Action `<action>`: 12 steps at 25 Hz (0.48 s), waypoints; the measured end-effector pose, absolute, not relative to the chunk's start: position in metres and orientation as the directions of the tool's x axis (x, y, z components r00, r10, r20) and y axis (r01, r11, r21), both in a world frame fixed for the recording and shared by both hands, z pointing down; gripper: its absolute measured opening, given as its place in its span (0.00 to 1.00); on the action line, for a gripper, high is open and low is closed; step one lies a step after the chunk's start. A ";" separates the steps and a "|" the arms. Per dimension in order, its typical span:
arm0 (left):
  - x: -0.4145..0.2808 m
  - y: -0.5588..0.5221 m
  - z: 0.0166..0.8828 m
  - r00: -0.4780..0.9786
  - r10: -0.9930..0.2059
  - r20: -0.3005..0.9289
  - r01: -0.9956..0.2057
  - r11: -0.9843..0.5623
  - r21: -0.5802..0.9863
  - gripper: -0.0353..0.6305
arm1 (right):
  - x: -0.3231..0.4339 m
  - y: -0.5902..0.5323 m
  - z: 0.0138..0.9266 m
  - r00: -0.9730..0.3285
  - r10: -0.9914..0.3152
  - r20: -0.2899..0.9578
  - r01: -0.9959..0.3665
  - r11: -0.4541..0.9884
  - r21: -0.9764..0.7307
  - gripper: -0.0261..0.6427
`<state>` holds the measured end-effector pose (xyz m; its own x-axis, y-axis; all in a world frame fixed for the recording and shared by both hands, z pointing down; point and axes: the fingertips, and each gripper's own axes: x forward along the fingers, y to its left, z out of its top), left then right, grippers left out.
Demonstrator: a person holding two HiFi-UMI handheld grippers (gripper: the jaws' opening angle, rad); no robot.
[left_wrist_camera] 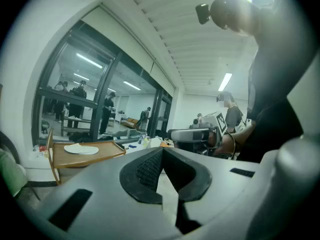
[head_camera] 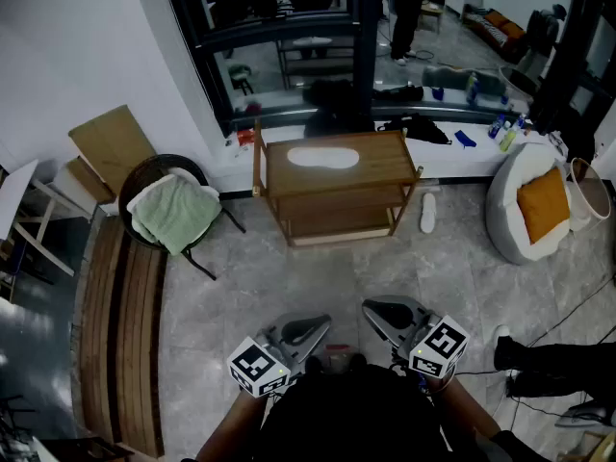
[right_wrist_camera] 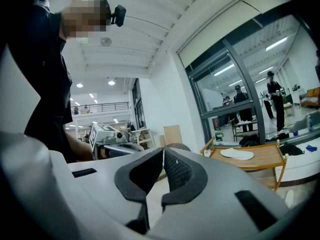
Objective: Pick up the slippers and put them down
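Firstly, wooden rack (head_camera: 380, 157), upper centre of the head view. Left gripper (head_camera: 323, 324) and right gripper (head_camera: 369, 309), bottom centre, jaws closed together, nothing between them. White slipper (head_camera: 322, 157), flat on the rack's top; second slipper (head_camera: 428, 212), on the floor just right of the rack.

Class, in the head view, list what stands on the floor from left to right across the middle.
From the left: chair with green towel → wooden table → white slipper on the floor → beanbag with orange cushion.
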<state>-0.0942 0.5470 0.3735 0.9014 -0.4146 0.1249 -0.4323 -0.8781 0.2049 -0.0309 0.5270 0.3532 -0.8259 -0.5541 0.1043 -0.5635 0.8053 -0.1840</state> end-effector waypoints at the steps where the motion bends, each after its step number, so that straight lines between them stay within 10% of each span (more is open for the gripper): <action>1: -0.092 0.548 0.372 0.900 -0.419 0.123 -0.436 -0.876 0.205 0.06 | -0.029 0.528 0.352 -0.828 -0.551 0.102 -0.560 0.808 -0.182 0.08; 12: -0.078 0.544 0.371 0.880 -0.458 0.123 -0.474 -0.856 0.207 0.06 | -0.015 0.525 0.349 -0.850 -0.520 0.083 -0.526 0.830 -0.185 0.08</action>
